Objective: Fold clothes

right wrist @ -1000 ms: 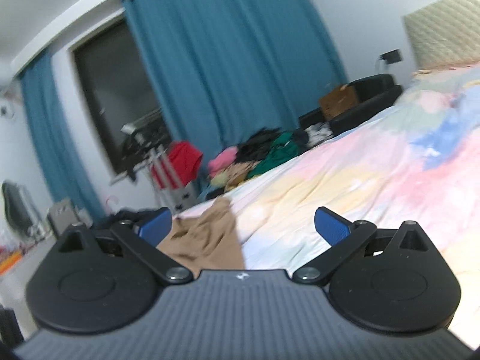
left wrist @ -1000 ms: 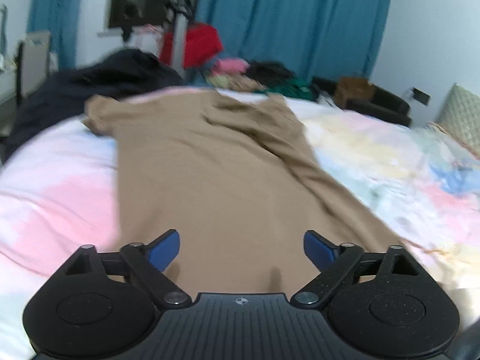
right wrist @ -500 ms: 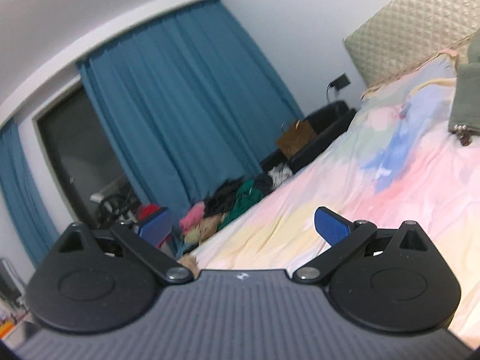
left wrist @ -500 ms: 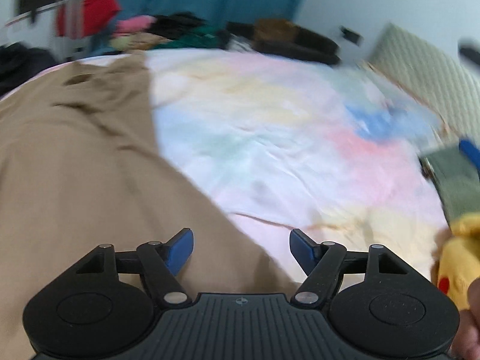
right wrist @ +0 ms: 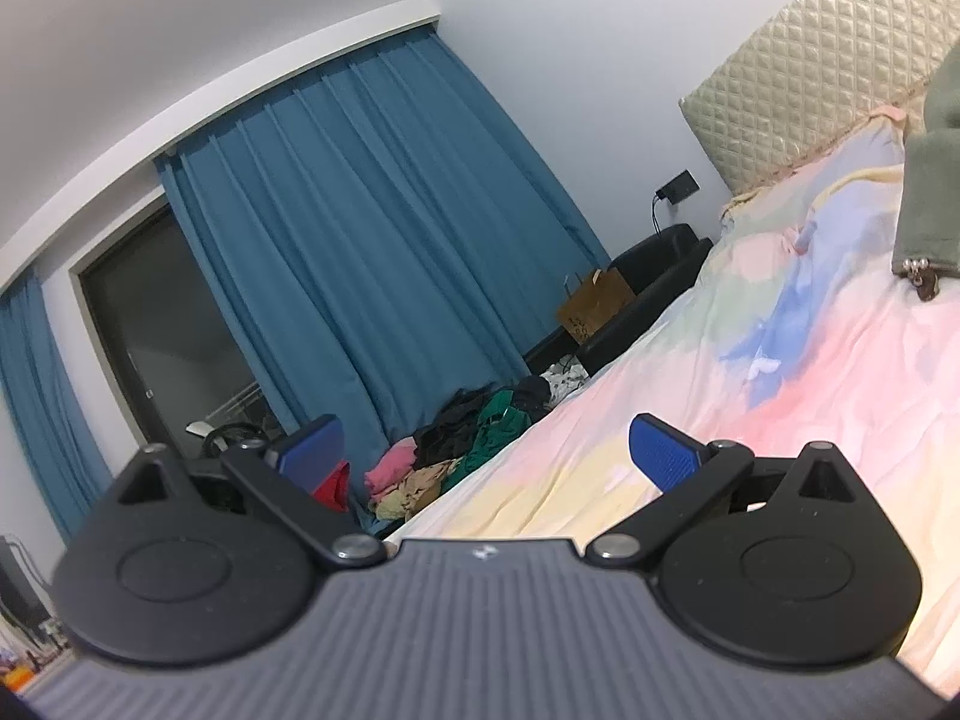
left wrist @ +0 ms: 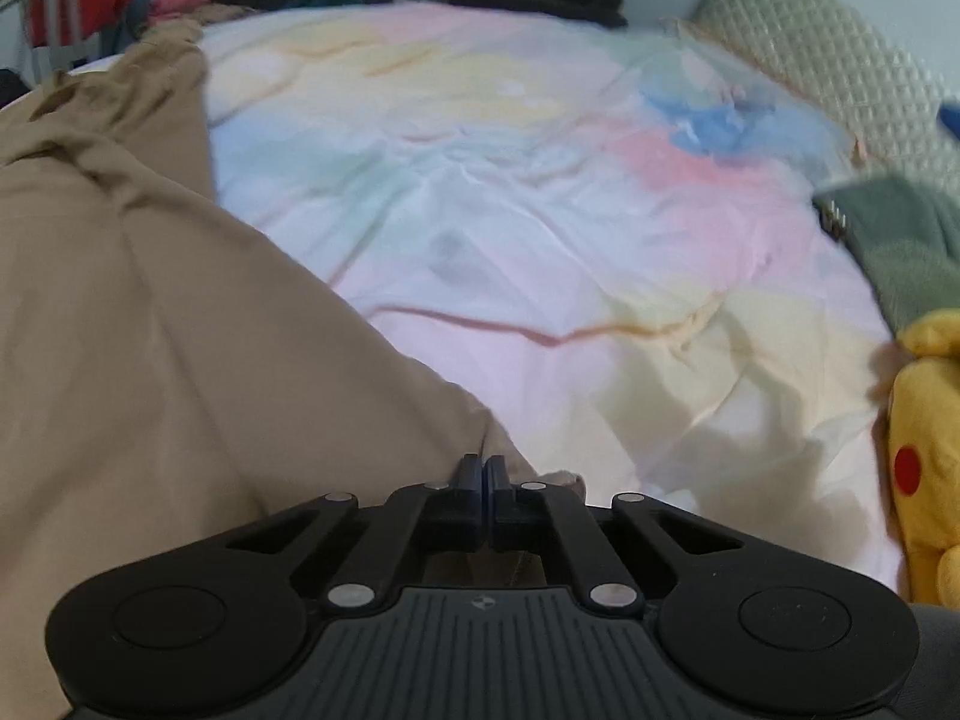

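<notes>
Tan knit fabric fills the left half of the left wrist view — a tan garment (left wrist: 138,312) spread flat over the bed (left wrist: 540,252), its far end reaching toward the clutter beyond the bed's far edge and its near corner lying right at the left hand-held gripper (left wrist: 482,468). That gripper's two fingers are pressed together, pinched on the garment's near corner, where a small fold of tan cloth bunches up just beside the fingertips. The bedsheet is a pastel wash of pink, yellow, pale green and blue, creased in the middle. At the right edge of this view a yellow plush toy (left wrist: 927,450) with a red cheek spot sits on the bed, and just behind it lies a grey-green garment (left wrist: 894,240) with a zipper end showing. A quilted cream headboard (left wrist: 828,60) stands beyond. The right hand-held gripper (right wrist: 486,450) is raised off the bed and holds nothing; its blue-padded fingers (right wrist: 666,450) stand wide apart. Through the gap its camera looks across the sheet to a heap of clothes (right wrist: 474,450) — pink, green, black and beige — below teal curtains (right wrist: 360,252) and a dark window (right wrist: 162,330). A cardboard box (right wrist: 594,303) sits on a black seat near the wall, and the grey-green garment's zipper hangs at the right edge.
</notes>
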### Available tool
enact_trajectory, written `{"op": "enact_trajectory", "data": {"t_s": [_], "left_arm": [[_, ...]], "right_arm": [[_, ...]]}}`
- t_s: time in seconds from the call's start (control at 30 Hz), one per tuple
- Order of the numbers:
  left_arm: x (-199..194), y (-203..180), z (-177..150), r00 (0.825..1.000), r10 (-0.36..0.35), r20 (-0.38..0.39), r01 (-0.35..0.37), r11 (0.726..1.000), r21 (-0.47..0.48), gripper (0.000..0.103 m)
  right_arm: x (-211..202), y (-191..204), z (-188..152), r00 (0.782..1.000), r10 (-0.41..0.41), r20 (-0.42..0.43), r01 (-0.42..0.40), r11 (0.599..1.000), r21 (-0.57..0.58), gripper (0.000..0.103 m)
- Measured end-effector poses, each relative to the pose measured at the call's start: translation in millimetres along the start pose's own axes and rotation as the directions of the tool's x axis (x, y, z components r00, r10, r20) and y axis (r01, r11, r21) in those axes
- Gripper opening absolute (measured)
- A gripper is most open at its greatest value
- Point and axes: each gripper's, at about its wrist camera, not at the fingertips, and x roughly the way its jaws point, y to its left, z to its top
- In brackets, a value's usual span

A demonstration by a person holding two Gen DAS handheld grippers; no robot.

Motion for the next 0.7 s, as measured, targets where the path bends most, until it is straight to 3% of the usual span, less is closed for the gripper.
{"op": "enact_trajectory", "data": {"t_s": [0.13,0.27,0.43,0.6,0.7], "left_arm": [[-43.0,18.6,-7.0,0.994,-0.048,0.098,0.054,0.997,-0.061,0.001],[-105.3,52.5,-17.3,0.972,-0.104,0.211,0.137,0.979,-0.15,0.001],[-169.0,108.4,-47.0,0.948,-0.089,0.304,0.18,0.941,-0.286,0.001],[-171.4,163.8,-86.5,0.969,-0.015,0.245,0.118,0.903,-0.413,0.001],[-154.1,188.8,-103.8,0.981,-0.031,0.193,0.121,0.87,-0.478,0.001]], "right_arm": [[0.1,0.2,-0.9,1.0,-0.002,-0.004,0.002,1.0,0.007,0.103],[-0.5,9.5,-3.4,1.0,0.014,-0.007,-0.014,0.999,-0.029,0.103],[3.1,21.3,-7.6,0.999,-0.004,-0.036,0.001,0.996,-0.084,0.103],[6.9,31.0,-11.3,0.997,0.007,-0.071,-0.015,0.993,-0.116,0.103],[7.9,38.7,-14.0,0.996,0.014,-0.092,-0.027,0.99,-0.14,0.103]]}}
